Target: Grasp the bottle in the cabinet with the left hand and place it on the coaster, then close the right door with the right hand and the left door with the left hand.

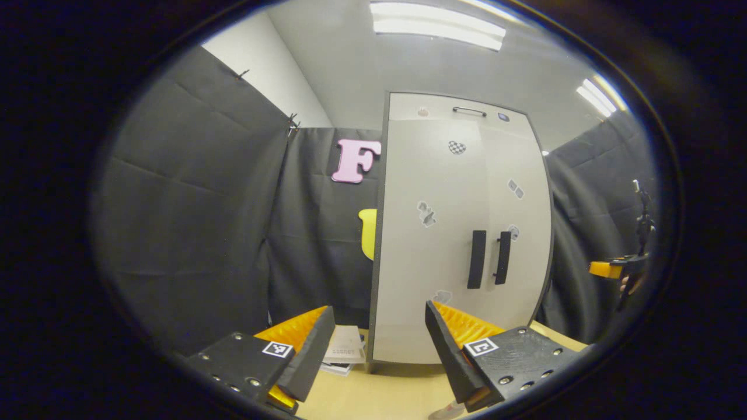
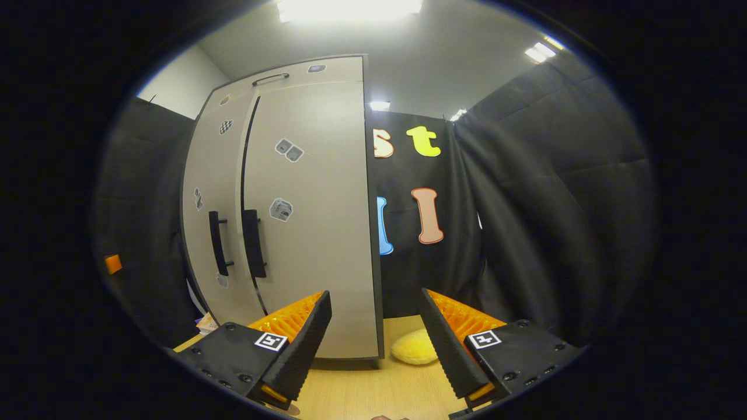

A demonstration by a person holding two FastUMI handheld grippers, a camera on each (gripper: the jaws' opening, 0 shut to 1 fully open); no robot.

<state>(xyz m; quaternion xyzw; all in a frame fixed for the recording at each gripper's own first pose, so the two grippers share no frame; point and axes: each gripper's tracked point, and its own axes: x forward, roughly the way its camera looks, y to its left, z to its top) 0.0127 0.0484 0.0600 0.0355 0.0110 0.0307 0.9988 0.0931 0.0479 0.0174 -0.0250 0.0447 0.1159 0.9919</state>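
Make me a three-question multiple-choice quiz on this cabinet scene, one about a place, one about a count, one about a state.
1. Where does the yellow round object lie?
A. on the tabletop by the cabinet's corner
B. on top of the cabinet
C. between a gripper's fingers

2. How many long dark vertical handles are on the cabinet's doors?
A. one
B. two
C. four

3. The right gripper is:
A. open and empty
B. shut on a handle
C. holding a bottle

Answers: 1 A, it rests on the wooden tabletop; 2 B, a pair sits side by side; 3 A, its fingers stand apart.

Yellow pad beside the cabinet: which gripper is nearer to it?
Right. The yellow pad lies just ahead of the right gripper; the left gripper is toward the other side of the cabinet.
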